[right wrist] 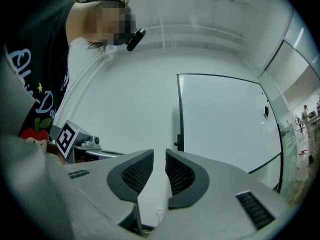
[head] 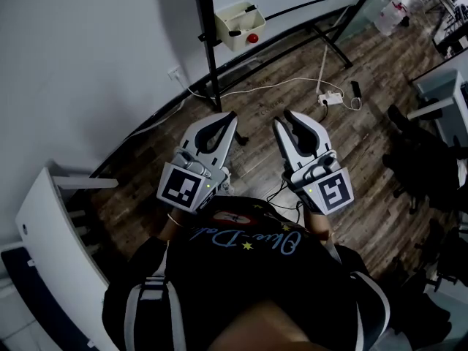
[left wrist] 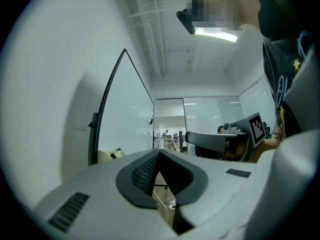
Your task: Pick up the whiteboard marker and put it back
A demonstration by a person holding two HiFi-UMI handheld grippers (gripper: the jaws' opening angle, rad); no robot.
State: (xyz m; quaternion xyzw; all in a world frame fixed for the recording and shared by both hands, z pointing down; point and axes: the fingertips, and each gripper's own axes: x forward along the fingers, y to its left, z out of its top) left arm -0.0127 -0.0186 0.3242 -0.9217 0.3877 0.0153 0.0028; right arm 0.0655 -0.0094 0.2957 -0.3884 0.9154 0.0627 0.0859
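Well short of the whiteboard tray (head: 228,28): right gripper (head: 284,119) parted, empty; left gripper (head: 232,115) closed, empty; pickup not begun

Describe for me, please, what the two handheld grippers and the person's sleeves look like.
Both the left gripper and right gripper are pale grey shells with curved black ribbed pads. Each carries a cube with black-and-white square markers. The sleeves are black with white stripes.

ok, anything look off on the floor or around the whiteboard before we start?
One thing: a small dark stick-shaped object lies loose on the wood floor beside the white power strip, well away from the cream tray on the whiteboard stand. It may be the marker, but it is too small to tell.
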